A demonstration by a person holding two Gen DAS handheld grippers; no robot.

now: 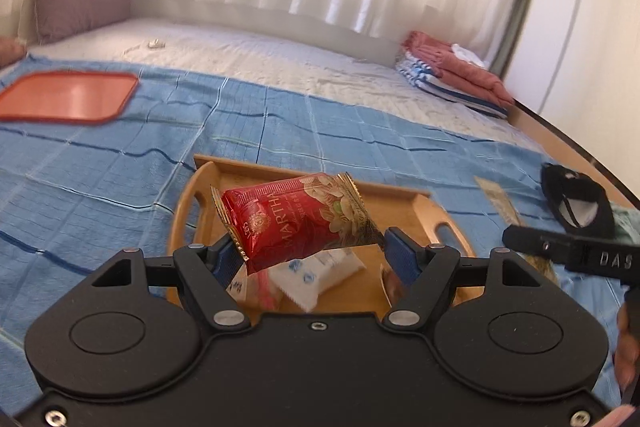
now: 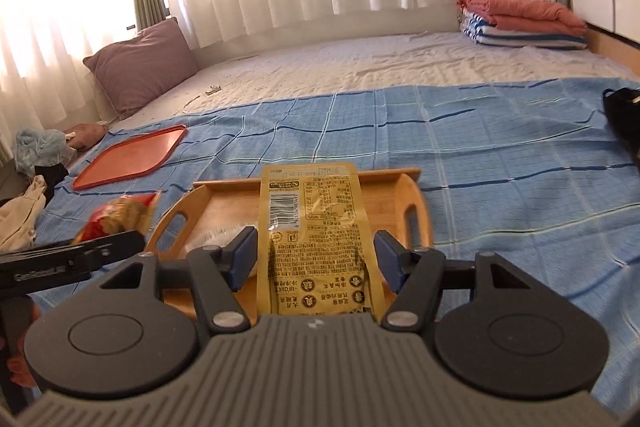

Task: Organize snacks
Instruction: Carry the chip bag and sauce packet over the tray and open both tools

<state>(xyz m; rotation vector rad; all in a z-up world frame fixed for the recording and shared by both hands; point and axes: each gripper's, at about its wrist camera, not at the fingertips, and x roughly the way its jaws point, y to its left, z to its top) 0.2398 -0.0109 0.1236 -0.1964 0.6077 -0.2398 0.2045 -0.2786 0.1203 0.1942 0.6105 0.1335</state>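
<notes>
Two snack packets were gripped above the wooden tray (image 1: 404, 201).
A red packet (image 1: 296, 223) was clamped by the left gripper (image 1: 310, 253), a yellow packet (image 2: 314, 239) by the right gripper (image 2: 314, 261); white packets (image 1: 320, 273) were left in the tray.

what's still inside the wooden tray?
In the wooden tray, the left wrist view shows white packets and a pink-edged one. The held red snack bag and gripper body cover the tray's near part.

Wooden tray (image 2: 416, 203) right of flat tray (image 2: 128, 157)
</notes>
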